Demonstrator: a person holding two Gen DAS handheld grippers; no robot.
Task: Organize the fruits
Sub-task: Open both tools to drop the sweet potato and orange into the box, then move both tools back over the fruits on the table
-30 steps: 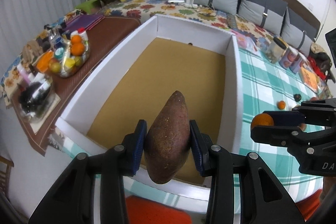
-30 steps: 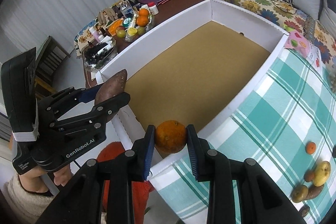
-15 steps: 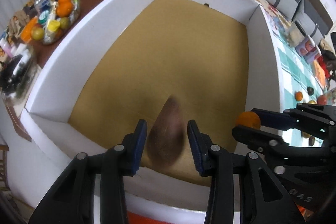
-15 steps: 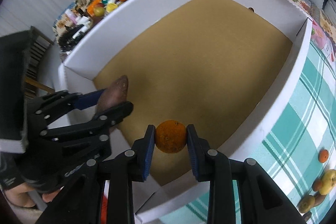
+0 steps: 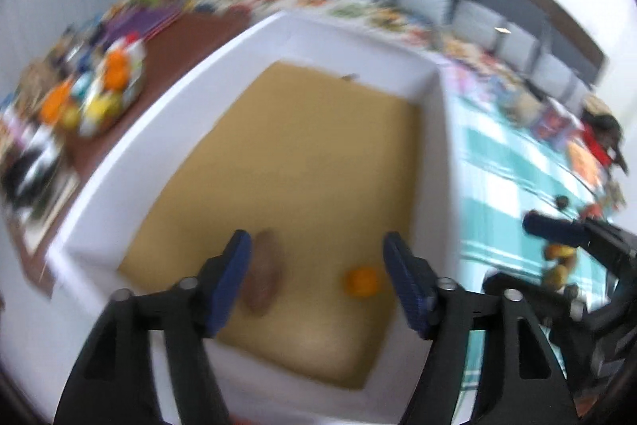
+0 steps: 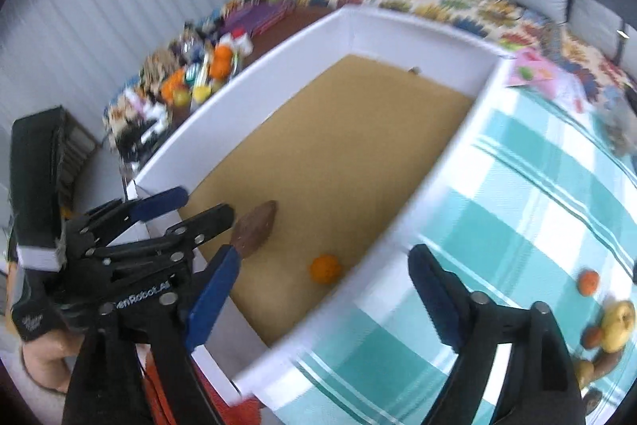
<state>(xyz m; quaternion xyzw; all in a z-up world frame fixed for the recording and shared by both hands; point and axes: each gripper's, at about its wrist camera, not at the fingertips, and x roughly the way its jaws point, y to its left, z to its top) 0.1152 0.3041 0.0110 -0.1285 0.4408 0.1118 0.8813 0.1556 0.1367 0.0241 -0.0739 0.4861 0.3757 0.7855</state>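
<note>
Both grippers, left gripper [image 5: 316, 275] and right gripper [image 6: 322, 299], have just been opening; jaws apart, nothing between the pads. Brown fruit [image 5: 264, 275] and orange [image 5: 360, 281] lie below them on the box [image 5: 430, 162] floor.

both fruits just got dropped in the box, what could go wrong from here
1. The orange is round and lies loose on the box floor close to the right wall; it may roll before it settles.
2. The left hand-held gripper and right hand-held gripper, jaws just opened and empty, sit close together over the near corner; pulling back, they might clip each other or the rim.
3. The sweet potato lies right by the left one's fingers and could get nudged.
</note>
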